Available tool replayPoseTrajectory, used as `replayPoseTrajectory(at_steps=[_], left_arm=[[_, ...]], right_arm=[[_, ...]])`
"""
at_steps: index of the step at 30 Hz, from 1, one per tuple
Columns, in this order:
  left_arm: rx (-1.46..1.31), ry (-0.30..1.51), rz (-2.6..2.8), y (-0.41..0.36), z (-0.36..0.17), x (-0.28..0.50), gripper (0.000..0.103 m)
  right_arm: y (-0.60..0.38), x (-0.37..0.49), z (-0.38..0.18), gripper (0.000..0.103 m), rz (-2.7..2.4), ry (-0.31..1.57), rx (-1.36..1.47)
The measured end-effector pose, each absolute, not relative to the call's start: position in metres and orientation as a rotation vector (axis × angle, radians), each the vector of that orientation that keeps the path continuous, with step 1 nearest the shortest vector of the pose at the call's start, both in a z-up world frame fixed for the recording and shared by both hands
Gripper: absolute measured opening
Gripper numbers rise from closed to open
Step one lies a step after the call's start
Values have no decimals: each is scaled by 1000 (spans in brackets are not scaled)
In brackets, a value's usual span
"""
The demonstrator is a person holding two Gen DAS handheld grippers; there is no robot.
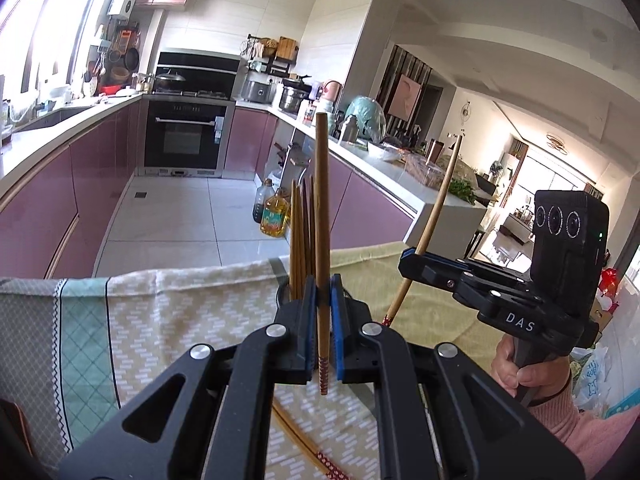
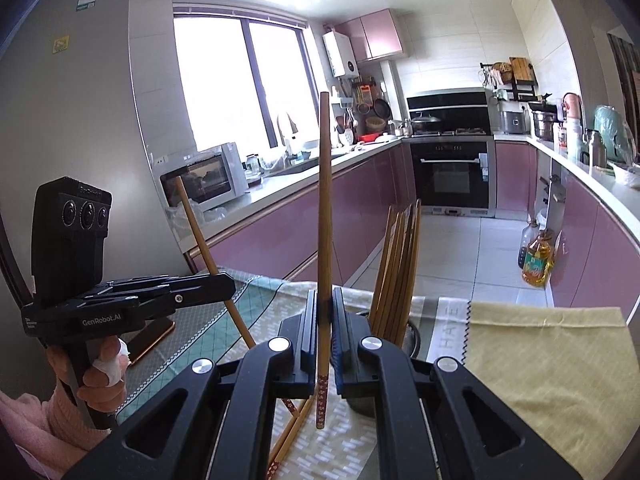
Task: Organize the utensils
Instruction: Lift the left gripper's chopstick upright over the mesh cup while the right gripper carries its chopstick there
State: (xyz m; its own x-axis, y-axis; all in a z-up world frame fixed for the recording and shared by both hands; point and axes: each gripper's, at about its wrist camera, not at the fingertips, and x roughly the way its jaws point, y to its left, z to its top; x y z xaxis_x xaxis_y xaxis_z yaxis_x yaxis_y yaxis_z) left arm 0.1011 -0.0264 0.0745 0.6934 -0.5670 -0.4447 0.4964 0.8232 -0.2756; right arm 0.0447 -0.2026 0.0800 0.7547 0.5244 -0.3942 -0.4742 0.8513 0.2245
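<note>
Each gripper is clenched on one chopstick held upright: the left gripper [image 1: 322,300] grips a chopstick [image 1: 321,200], the right gripper [image 2: 325,312] another chopstick [image 2: 325,208]. A bundle of chopsticks [image 2: 396,272] already stands in a dark holder [image 2: 412,332] near the tabletop's far edge. Loose chopsticks [image 2: 288,436] lie on the tablecloth [image 2: 540,360], so the task looks partly done.

At frame centre the left gripper [image 1: 323,300] clamps an upright chopstick [image 1: 321,216]; at right, the right gripper [image 1: 412,259] grips another chopstick [image 1: 434,216], tilted.
</note>
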Motion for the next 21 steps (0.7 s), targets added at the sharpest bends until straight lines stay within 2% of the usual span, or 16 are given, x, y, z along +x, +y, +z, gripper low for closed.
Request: replayPoseTrajectory(at_steps=[9, 21], left_arm=[[-128, 450, -600, -37, 107, 112, 7], [-27, 460, -536, -70, 103, 130, 7]], right_arm=[[-210, 60, 104, 6, 529, 407, 121], [-205, 81, 93, 6, 483, 420, 125]])
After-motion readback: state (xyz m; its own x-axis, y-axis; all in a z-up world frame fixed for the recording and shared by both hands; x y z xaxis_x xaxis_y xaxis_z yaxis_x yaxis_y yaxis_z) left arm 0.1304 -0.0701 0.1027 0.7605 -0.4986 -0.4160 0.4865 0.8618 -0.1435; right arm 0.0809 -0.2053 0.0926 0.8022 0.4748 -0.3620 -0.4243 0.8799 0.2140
